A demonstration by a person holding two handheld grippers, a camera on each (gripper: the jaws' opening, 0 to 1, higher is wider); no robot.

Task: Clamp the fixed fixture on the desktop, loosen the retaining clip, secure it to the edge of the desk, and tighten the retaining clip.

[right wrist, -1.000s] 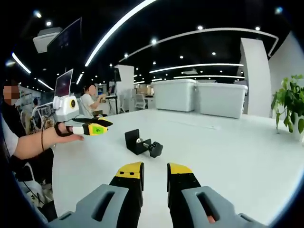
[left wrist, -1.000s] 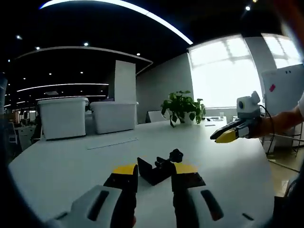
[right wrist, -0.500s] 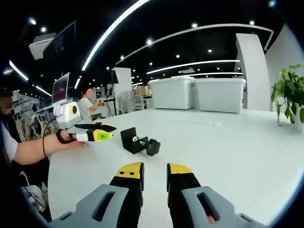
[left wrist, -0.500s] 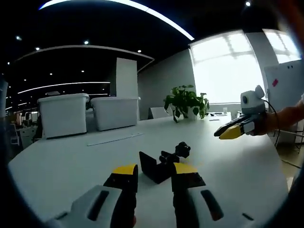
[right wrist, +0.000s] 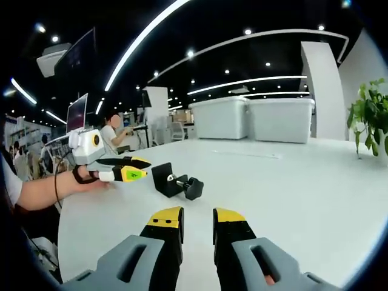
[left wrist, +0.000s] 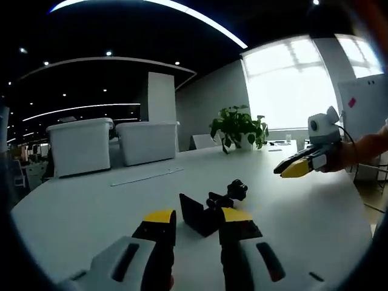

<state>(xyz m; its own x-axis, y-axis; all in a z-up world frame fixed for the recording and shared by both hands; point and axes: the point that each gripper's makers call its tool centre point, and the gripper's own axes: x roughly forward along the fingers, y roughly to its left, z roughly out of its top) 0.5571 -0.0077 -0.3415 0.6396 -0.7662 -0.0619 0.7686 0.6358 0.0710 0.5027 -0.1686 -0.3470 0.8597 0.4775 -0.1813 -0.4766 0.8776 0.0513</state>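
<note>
Black clamp [left wrist: 209, 209] lies on the white worktop [left wrist: 91, 200] at lower centre, just ahead of the open, empty left gripper [left wrist: 197, 218]; right gripper [right wrist: 195, 218], also parted, sits farther off.

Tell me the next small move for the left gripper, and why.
Probably ease the left gripper forward so its open jaws straddle the black clamp fixture lying on the white desk: the fixture sits just past the fingertips, not gripped, while the right gripper hovers apart.
</note>
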